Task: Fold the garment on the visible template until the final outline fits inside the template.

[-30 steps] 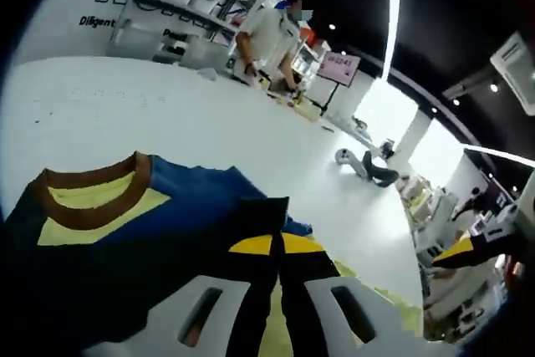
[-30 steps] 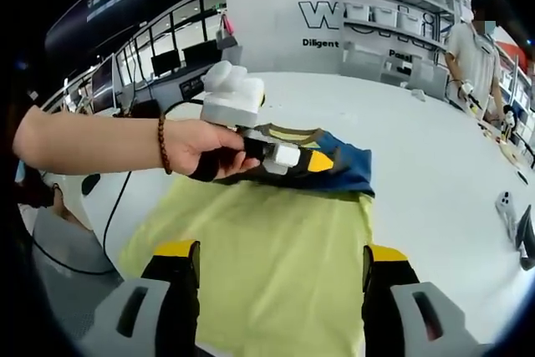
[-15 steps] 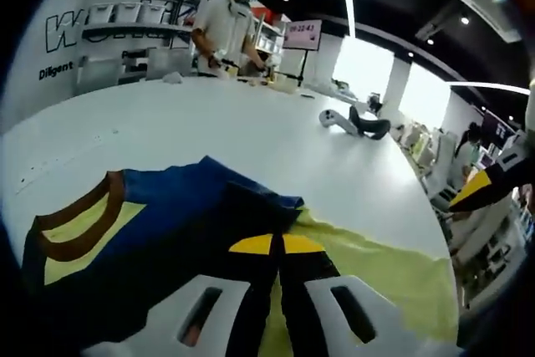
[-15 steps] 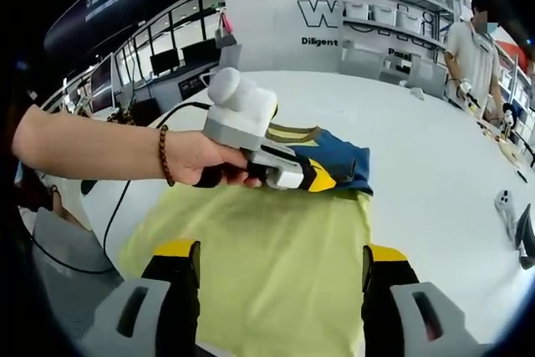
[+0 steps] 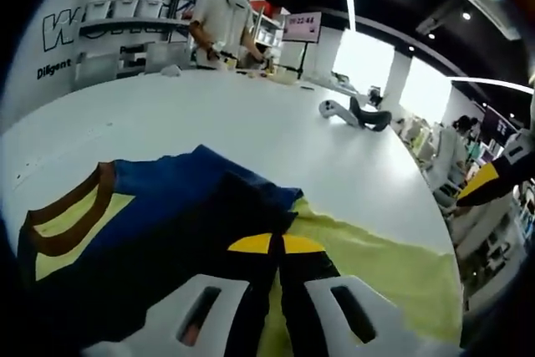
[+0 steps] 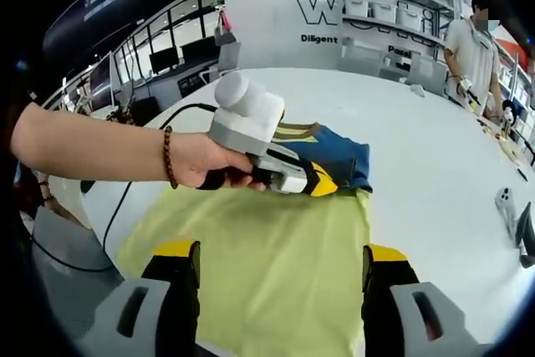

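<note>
A dark blue garment [image 5: 150, 198] with a brown collar and yellow lining lies bunched at the far end of a yellow-green template [image 6: 267, 240] on the white table. My left gripper [image 5: 272, 244] is shut, a dark fold of the garment pinched at its yellow tips. In the right gripper view a hand [image 6: 196, 160] holds that left gripper [image 6: 322, 183] at the near edge of the garment [image 6: 343, 156]. My right gripper [image 6: 280, 252] stands open above the near part of the template, nothing between its fingers. Its yellow tip [image 5: 489, 181] pokes in at the right of the left gripper view.
The white table [image 5: 209, 114] stretches far behind the garment. A grey and black device [image 5: 355, 114] lies on it at the back right. A person [image 6: 472, 48] stands at the far edge by shelves. A black cable [image 6: 125, 181] runs off the table's left side.
The left gripper has come down toward the near edge of the garment, still shut on the fold. The right gripper has stayed in place, open.
</note>
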